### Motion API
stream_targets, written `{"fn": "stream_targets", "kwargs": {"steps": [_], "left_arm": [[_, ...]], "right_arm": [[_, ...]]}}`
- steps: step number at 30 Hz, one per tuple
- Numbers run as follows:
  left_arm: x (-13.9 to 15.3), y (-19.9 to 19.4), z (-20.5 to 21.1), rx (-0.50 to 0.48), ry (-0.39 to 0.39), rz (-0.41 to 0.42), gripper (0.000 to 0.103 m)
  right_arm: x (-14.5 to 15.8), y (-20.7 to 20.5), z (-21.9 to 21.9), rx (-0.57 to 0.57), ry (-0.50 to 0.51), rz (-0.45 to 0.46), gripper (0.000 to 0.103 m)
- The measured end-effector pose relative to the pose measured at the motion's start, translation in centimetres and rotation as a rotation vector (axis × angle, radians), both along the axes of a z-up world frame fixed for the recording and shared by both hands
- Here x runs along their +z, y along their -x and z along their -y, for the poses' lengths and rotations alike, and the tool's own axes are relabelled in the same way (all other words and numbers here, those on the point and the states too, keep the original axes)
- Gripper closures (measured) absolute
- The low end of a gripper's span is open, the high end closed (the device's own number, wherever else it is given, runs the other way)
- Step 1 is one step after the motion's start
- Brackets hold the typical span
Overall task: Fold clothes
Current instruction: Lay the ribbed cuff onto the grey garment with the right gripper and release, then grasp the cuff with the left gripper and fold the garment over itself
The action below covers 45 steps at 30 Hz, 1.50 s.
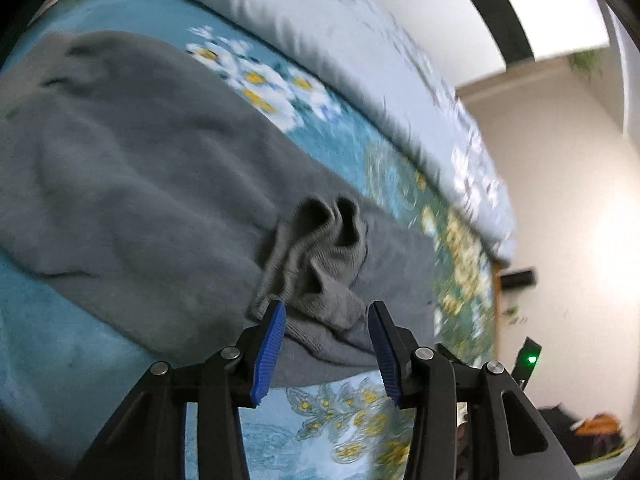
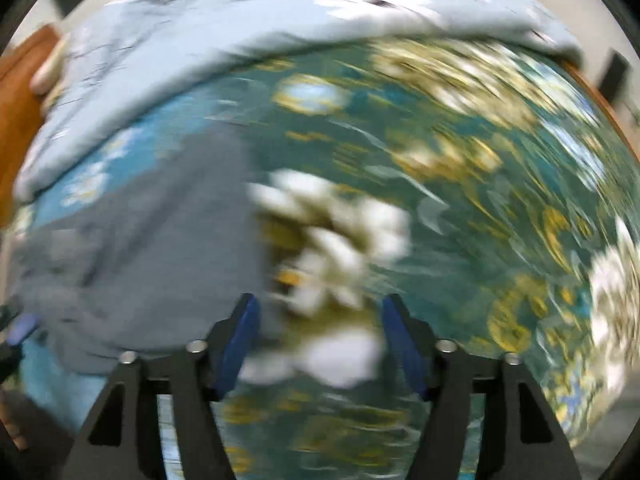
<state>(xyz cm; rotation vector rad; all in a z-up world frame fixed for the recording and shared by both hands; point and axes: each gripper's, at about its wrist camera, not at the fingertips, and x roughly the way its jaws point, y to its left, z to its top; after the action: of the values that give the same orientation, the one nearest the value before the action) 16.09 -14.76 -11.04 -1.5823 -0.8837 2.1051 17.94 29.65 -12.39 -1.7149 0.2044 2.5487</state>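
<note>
Garment: a grey sweater point(image 1: 132, 168) lies spread on the bed, on the teal flowered bedspread point(image 1: 60, 312); its body looks mostly flat, with soft wrinkles.
Cuff: the ribbed end of one sleeve point(image 1: 320, 256) sits bunched and puckered on top of the grey cloth, just ahead of the left tongs.
Left tongs point(image 1: 326, 312): jaws partly open, the blue pads either side of the crumpled cuff; the left pad seems at the cloth's edge, the right pad stands clear, so I read no grip.
Right tongs point(image 2: 318, 312): jaws wide apart, nothing between them; they hang over bare flowered bedspread, beside the sweater's edge point(image 2: 152, 248). This view is heavily smeared, so fine detail is lost.
Other bedding: a pale blue quilt point(image 1: 320, 32) lies heaped along the far side of the bed.
Done, as I judge: perhaps one sleeve brought in over the body; no neat fold shows.
Left to do: smooth that sleeve, bring in the other side, then fold the body over. Most of the job remains.
</note>
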Motion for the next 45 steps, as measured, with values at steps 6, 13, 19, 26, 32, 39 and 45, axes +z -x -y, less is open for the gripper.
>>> {"fn": "stream_targets", "kwargs": {"steps": [6,13,19,26,32,39,45], "left_arm": [[-2.1,0.6,-2.0,-0.001,0.017,0.081,0.056],[-3.1,1.1,-2.1,0.082,-0.065,0.105,0.056],[-4.5,1.3,-1.6,0.174,-0.120,0.146,0.058],[-4.4,1.0,-1.7,0.168,-0.048,0.097,0.083],[-2.8,0.5,-1.8,0.143,-0.011,0.008,0.093],[-0.3,-0.2,-0.4,0.165,0.011,-0.078,0.093],[-4.3,-0.1,1.5,0.222,-0.032,0.120,0.093]], "right_arm": [[-1.8,-2.3,0.6,0.071,0.020,-0.046,0.013],[-2.8,-3.7,3.5,0.207,-0.032,-0.105,0.007],[-3.3,-4.2,5.4,0.302,-0.078,-0.108,0.000],[-3.6,-5.5,5.7,0.312,-0.097,-0.189,0.000],[-4.0,-6.4,5.7,0.314,-0.107,-0.284,0.000],[-4.0,-6.3,5.8,0.311,-0.101,-0.286,0.000],[-4.2,-6.5,5.9,0.308,-0.104,-0.291,0.000]]}}
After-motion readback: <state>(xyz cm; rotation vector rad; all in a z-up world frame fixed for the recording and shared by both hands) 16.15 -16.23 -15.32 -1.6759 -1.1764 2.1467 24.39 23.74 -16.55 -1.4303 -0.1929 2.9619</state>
